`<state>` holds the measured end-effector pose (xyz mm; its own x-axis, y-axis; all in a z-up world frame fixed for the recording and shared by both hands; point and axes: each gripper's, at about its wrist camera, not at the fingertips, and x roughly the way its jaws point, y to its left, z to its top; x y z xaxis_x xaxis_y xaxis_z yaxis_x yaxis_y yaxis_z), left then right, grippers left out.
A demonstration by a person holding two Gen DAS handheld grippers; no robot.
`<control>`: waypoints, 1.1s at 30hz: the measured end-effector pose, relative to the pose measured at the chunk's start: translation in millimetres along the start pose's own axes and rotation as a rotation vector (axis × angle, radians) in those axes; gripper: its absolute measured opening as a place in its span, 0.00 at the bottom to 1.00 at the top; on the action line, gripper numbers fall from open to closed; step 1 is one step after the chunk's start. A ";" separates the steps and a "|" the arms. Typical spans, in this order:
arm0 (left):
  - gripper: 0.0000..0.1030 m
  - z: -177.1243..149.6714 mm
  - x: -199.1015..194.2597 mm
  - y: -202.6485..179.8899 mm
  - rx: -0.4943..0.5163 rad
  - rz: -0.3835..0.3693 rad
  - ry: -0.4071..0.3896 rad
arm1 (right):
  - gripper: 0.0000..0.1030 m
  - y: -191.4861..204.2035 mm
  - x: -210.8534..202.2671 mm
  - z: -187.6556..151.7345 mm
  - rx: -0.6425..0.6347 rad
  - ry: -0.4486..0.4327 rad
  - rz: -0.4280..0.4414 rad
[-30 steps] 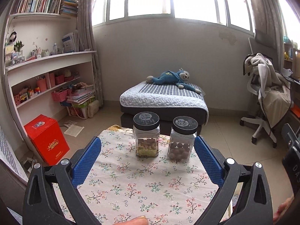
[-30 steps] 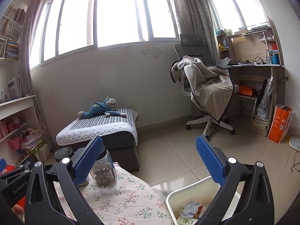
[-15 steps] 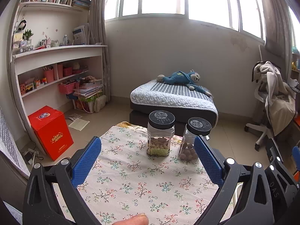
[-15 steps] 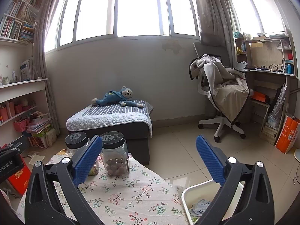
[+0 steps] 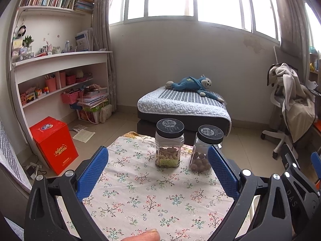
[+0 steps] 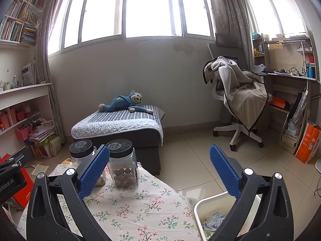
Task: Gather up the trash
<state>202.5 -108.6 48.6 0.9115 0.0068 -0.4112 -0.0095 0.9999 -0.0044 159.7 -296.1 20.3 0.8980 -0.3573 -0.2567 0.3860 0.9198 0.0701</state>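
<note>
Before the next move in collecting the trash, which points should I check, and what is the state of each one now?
1. Left gripper open and empty: ok.
2. Right gripper open and empty: ok.
3. White bin beside the table, crumpled trash inside: ok.
4. Two jars upright with lids on, apart from both grippers: ok.
5. Trash left on the floral tablecloth: none in view, the near edge is hidden, cannot tell.

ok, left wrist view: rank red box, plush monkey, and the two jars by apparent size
1. red box
2. plush monkey, though it lies farther back on the bed, so its true size is unsure
3. left jar and right jar: look alike, no ranking.
</note>
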 end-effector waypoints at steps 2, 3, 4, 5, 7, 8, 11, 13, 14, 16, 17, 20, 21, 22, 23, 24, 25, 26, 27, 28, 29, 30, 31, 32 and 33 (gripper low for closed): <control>0.93 -0.2 0.5 -0.3 0.003 -0.002 0.003 | 0.93 0.4 0.1 -0.1 0.001 0.000 0.001; 0.94 -0.5 0.4 -0.9 0.005 -0.002 0.003 | 0.93 0.2 0.0 0.1 -0.001 0.000 0.002; 0.94 -1.0 0.2 -1.6 0.006 -0.002 0.003 | 0.93 0.3 0.1 0.1 -0.001 -0.001 0.001; 0.93 -1.2 0.6 -1.9 0.008 -0.002 0.003 | 0.93 -0.4 0.1 0.2 0.000 -0.001 0.002; 0.94 -2.2 1.4 -2.0 0.011 -0.002 0.005 | 0.93 -0.5 0.7 0.1 -0.002 0.003 0.003; 0.94 -2.3 2.0 -2.3 0.012 -0.001 0.007 | 0.93 -0.6 1.0 0.2 -0.003 0.004 0.003; 0.93 -2.3 3.0 -1.7 0.010 0.001 0.009 | 0.93 -1.7 0.7 0.2 -0.005 0.003 0.006; 0.94 -2.2 3.5 -2.7 0.012 0.004 0.007 | 0.93 -1.5 0.8 0.1 -0.005 0.004 0.006; 0.94 -2.3 3.7 -3.1 0.012 0.004 0.008 | 0.93 -1.4 0.9 0.1 -0.005 0.005 0.005; 0.94 -2.4 4.3 -3.0 0.011 0.004 0.010 | 0.93 -2.1 1.0 0.2 -0.005 0.005 0.007; 0.94 -2.4 4.3 -3.8 0.012 0.003 0.011 | 0.93 -2.1 1.3 0.5 -0.004 0.005 0.007; 0.93 -2.9 4.1 -4.3 0.014 0.003 0.010 | 0.93 -2.2 1.4 0.2 -0.004 0.004 0.007; 0.94 -3.0 4.1 -4.4 0.014 0.003 0.011 | 0.93 -2.3 1.3 0.1 -0.006 0.005 0.007; 0.94 -3.0 4.1 -4.5 0.013 0.003 0.011 | 0.93 -2.3 1.0 0.0 -0.006 0.004 0.005; 0.94 -3.0 4.1 -4.6 0.013 0.003 0.011 | 0.93 -2.3 1.4 0.1 -0.007 0.004 0.003; 0.93 -3.1 4.1 -4.9 0.013 0.003 0.012 | 0.93 -3.3 1.2 0.0 -0.007 0.005 0.004; 0.94 -3.1 3.9 -5.2 0.013 0.004 0.012 | 0.93 -3.3 1.2 0.0 -0.006 0.006 0.006; 0.94 -2.9 4.1 -4.9 0.015 0.003 0.011 | 0.93 -3.9 1.1 0.1 -0.006 0.006 0.006; 0.94 -3.3 4.3 -5.4 0.017 0.004 0.010 | 0.93 -3.9 1.2 0.2 -0.006 0.006 0.007; 0.94 -3.5 4.7 -6.0 0.020 0.006 0.010 | 0.93 -3.7 1.2 0.2 -0.007 0.006 0.007; 0.94 -4.0 5.0 -6.5 0.022 0.007 0.009 | 0.93 -3.9 1.1 -0.2 -0.008 0.007 0.008; 0.94 -4.5 5.2 -7.1 0.024 0.007 0.009 | 0.93 -3.9 1.5 -0.4 -0.009 0.007 0.008; 0.94 -5.1 5.4 -7.4 0.024 0.007 0.010 | 0.93 -3.9 1.8 -0.5 -0.009 0.007 0.008; 0.93 -5.2 5.5 -7.5 0.023 0.007 0.011 | 0.93 -3.8 1.5 -0.5 -0.008 0.007 0.008; 0.94 -5.6 5.6 -7.6 0.022 0.007 0.011 | 0.93 -3.8 1.6 -1.0 -0.007 0.007 0.009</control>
<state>205.3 -116.2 41.3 0.9070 0.0143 -0.4209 -0.0069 0.9998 0.0191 159.5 -299.9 18.7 0.8999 -0.3478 -0.2632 0.3763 0.9242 0.0654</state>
